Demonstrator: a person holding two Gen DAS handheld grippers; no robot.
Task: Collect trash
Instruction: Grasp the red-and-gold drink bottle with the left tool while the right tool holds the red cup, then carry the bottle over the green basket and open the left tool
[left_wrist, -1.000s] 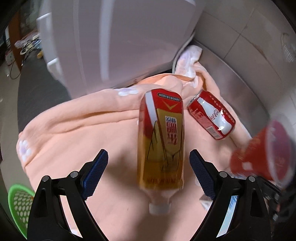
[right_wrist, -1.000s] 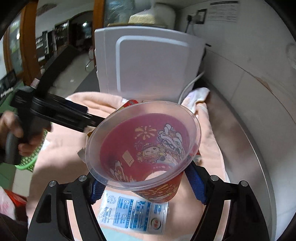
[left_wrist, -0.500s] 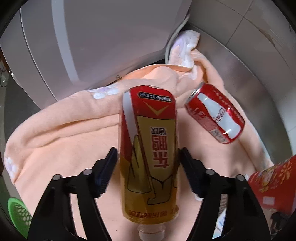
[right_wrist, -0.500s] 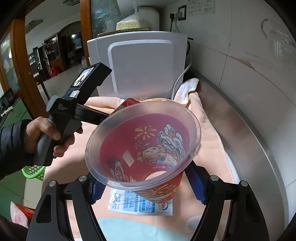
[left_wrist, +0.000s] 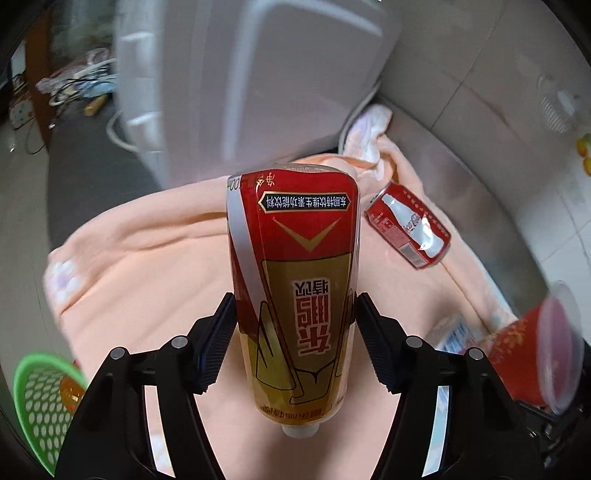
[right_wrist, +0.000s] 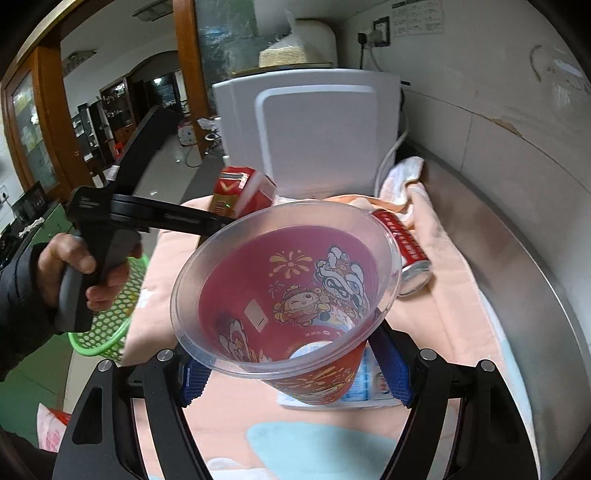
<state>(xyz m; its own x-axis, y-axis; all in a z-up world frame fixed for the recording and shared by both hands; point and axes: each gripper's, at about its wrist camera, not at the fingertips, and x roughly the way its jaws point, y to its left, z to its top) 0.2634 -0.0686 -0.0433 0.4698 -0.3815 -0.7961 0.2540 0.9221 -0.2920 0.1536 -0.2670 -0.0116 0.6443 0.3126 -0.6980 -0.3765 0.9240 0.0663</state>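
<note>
My left gripper (left_wrist: 293, 332) is shut on a red and gold drink bottle (left_wrist: 295, 288), cap end toward the camera, held above the peach towel (left_wrist: 147, 269). The bottle also shows in the right wrist view (right_wrist: 240, 194), held by the left gripper (right_wrist: 207, 221). My right gripper (right_wrist: 295, 373) is shut on a red plastic cup (right_wrist: 288, 295) with cartoon print, mouth toward the camera; the cup also shows in the left wrist view (left_wrist: 535, 354). A red cola can (left_wrist: 410, 225) lies on the towel to the right, also seen in the right wrist view (right_wrist: 406, 247).
A green perforated basket (left_wrist: 40, 398) sits low on the left, also in the right wrist view (right_wrist: 110, 314). A white appliance (left_wrist: 251, 77) stands behind the towel. A printed packet (right_wrist: 365, 387) lies under the cup. A metal counter (right_wrist: 517, 266) and tiled wall run along the right.
My left gripper closed on the bottle and lifted it off the towel. My right gripper kept hold of the cup and rose slightly.
</note>
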